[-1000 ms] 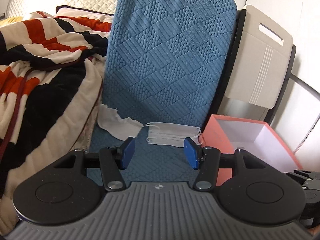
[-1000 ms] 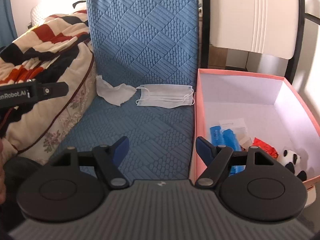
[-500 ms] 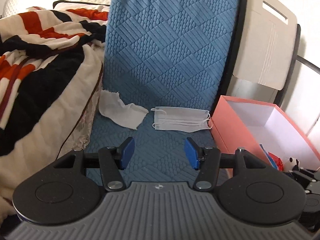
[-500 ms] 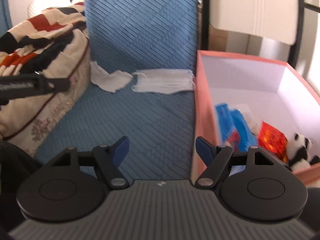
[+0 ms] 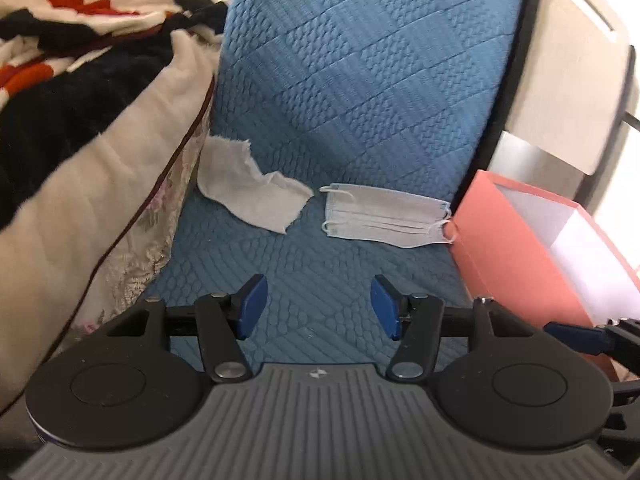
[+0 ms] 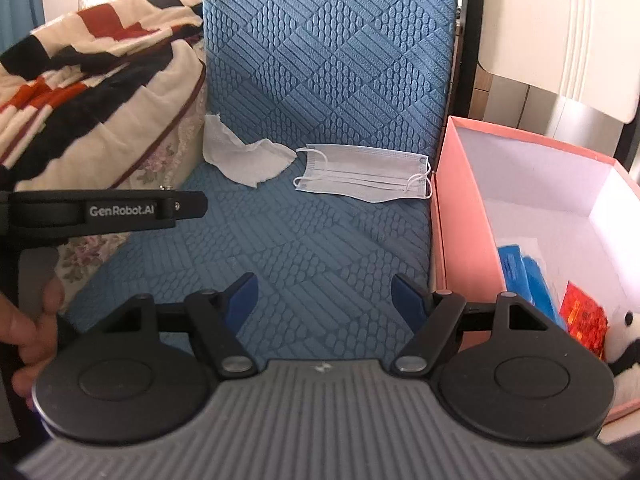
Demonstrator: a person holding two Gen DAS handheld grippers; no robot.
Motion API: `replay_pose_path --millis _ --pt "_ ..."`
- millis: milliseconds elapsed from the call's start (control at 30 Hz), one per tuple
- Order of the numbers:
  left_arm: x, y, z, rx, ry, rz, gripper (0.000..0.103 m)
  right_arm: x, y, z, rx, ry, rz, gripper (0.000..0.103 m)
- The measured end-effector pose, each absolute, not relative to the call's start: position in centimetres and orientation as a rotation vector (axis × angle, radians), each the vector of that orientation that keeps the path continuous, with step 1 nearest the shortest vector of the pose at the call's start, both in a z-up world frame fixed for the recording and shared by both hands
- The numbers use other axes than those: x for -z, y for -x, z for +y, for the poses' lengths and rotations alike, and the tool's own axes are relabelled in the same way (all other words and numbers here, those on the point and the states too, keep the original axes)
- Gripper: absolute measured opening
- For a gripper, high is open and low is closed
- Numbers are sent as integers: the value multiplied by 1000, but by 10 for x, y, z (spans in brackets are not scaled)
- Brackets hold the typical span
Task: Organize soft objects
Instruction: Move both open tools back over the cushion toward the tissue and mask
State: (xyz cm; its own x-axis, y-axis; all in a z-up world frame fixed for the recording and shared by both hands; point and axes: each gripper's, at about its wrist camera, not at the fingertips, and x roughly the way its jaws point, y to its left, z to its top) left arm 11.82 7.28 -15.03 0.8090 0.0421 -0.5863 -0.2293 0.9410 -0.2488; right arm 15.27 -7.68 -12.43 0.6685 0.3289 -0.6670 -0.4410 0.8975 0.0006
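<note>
Partly hidden, the pink box [image 6: 460, 216] shows behind both tools [image 5: 319, 305] [image 6: 324, 300], gaping wide, empty.

Daylight floods in from beyond my blue quilted mat [image 5: 360, 92], blowing out the wall above it to white. The folded chair [image 5: 572, 68] right of the mat smears with motion blur. Fisheye bending curves the mat's edges; shadows stay soft.
</note>
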Motion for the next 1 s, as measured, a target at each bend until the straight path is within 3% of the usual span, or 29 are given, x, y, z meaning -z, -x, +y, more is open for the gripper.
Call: replay_pose_path --millis 400,567,1000 --pt "179 -159 111 -190 420 652 64 135 -209 -59 -441 179 745 75" --pt "186 -177 115 -207 402 662 74 138 -227 -46 -421 197 735 75" --pt "208 -219 146 -184 535 702 75 152 -269 -26 -487 164 749 75"
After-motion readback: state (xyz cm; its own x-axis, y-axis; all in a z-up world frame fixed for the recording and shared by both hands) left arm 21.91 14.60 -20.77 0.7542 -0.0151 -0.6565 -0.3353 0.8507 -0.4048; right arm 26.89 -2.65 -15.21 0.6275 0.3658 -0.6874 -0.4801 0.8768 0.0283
